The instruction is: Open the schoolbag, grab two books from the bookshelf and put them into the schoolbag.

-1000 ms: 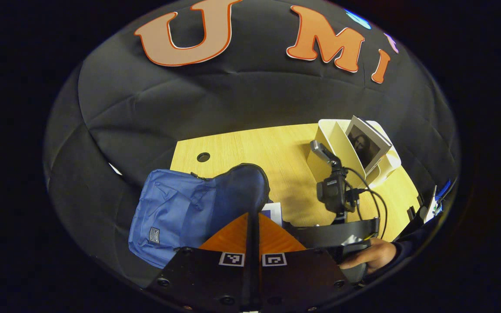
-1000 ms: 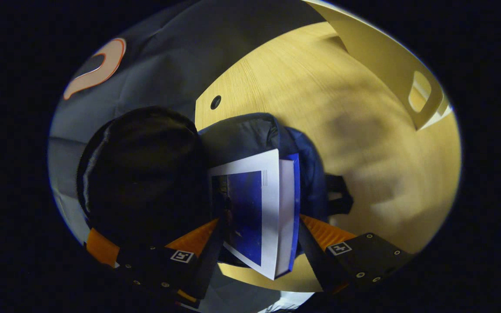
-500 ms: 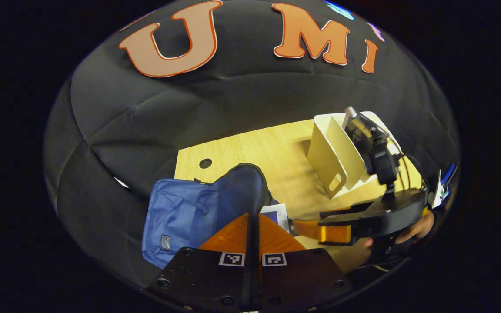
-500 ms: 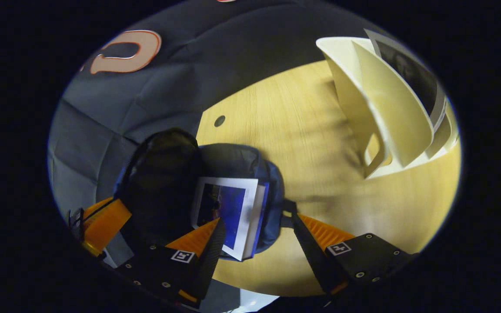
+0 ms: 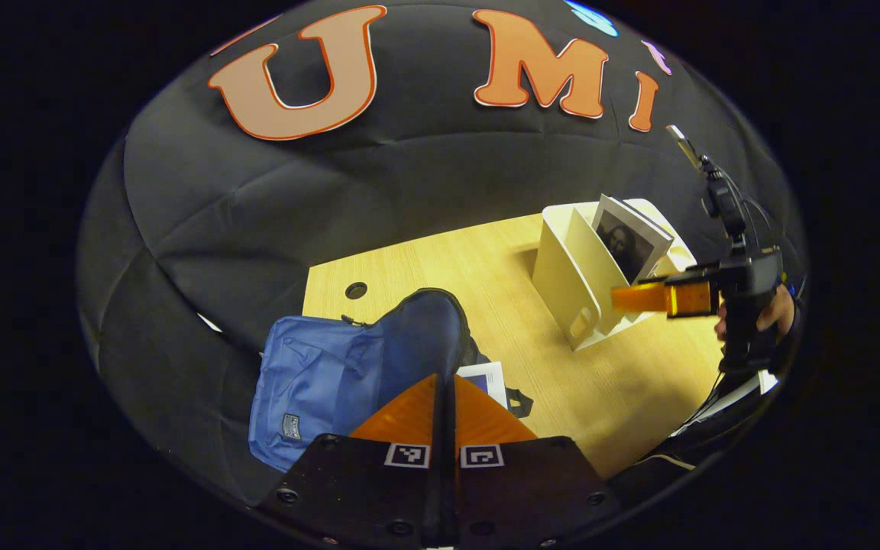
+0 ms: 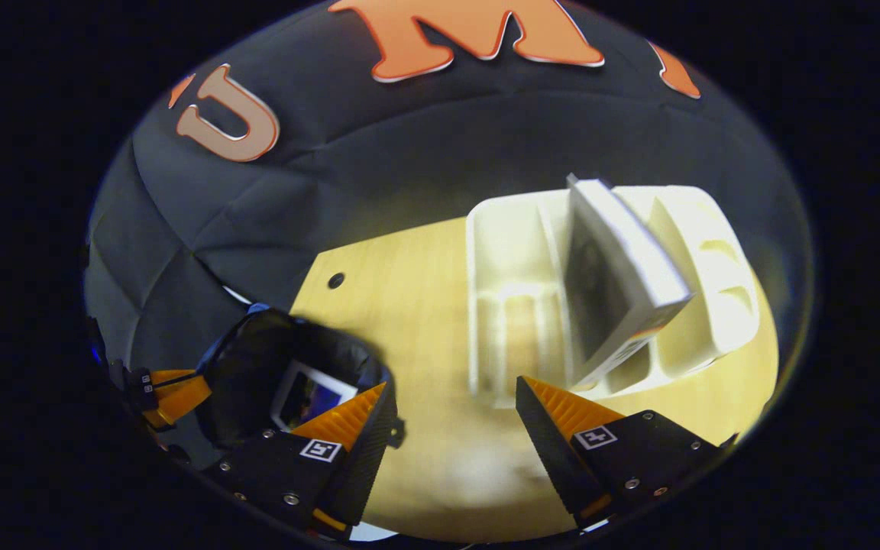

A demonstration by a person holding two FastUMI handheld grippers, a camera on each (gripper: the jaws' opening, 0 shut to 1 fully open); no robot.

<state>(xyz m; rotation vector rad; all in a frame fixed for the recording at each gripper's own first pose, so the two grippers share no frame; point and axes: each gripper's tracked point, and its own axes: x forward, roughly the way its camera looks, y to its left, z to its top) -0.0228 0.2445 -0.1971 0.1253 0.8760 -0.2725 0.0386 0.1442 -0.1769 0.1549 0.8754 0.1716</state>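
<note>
The blue schoolbag (image 5: 318, 382) lies on the table's left end, its dark flap (image 5: 425, 328) raised. My left gripper (image 5: 444, 376) is shut on that flap's edge. A white-bordered blue book (image 5: 486, 378) sits in the bag's mouth; it shows as the book (image 6: 306, 393) inside the bag (image 6: 257, 359) in the right gripper view. My right gripper (image 6: 451, 382) is open and empty, facing the white bookshelf (image 6: 509, 305), where a second book (image 6: 608, 283) leans in a slot. In the left gripper view the right gripper (image 5: 661, 298) hovers just before the shelf (image 5: 562, 267) and its book (image 5: 627, 241).
The wooden table (image 5: 486, 305) has a cable hole (image 5: 356, 290) near its back left corner. Bare wood lies between bag and shelf. A hand (image 5: 780, 317) holds the right gripper at the far right. The left gripper (image 6: 173, 386) shows by the bag's left rim.
The right gripper let go of the blue book, which stays in the bag, then rose and swung right to the bookshelf. The left gripper has kept its hold on the flap.
</note>
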